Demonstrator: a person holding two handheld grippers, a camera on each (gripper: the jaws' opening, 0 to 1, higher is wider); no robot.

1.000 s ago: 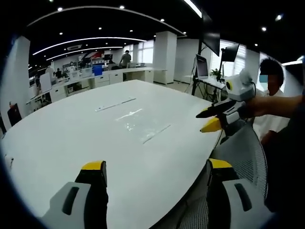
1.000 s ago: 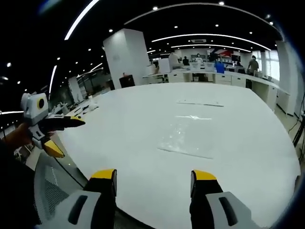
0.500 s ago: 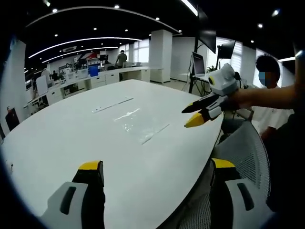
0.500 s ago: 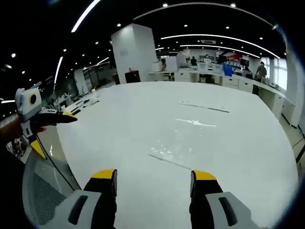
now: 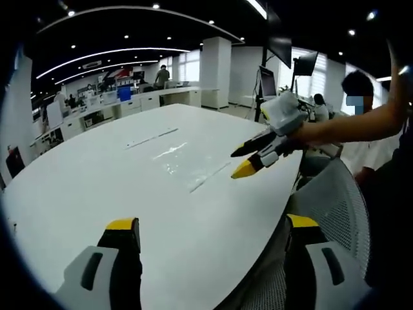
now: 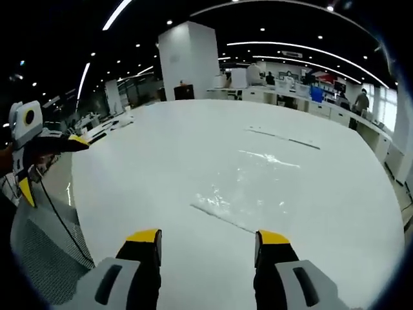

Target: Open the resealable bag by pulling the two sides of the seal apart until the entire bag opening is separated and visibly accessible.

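In the right gripper view, we see the right gripper [image 6: 206, 242] rising from 6 o'clock, its two yellow-tipped jaws spread wide with bare white table [image 6: 129, 187] between them; they hold nothing. Just beyond the tips, toward 12 o'clock, lies the resealable bag [image 6: 248, 187], a clear plastic pouch flat on the table, with its seal strip as a pale line along the near edge. The bag is so transparent that we cannot tell whether anything is inside, nor whether the seal is parted. The jaws do not touch it. At 9 o'clock, off the table's edge, the left gripper [image 6: 45, 165] hangs in a person's hand above a mesh chair back [image 6: 42, 252], its jaws released, one tip pointing over the table and the other angled downward.

In the left gripper view, the left gripper [image 5: 210, 226] comes up from 6 o'clock, jaws wide apart and empty, over the table's [image 5: 77, 187] near edge. Farther out, toward 12 o'clock, the bag [image 5: 190, 169] lies flat, well apart from these jaws. At 2 o'clock the right gripper [image 5: 242, 159] reaches in on an outstretched arm [image 5: 348, 126], jaws parted, tips just beside the bag's seal edge but above it.

Far beyond the table, we see a white pillar [image 6: 187, 68] and rows of office desks [image 5: 148, 102].
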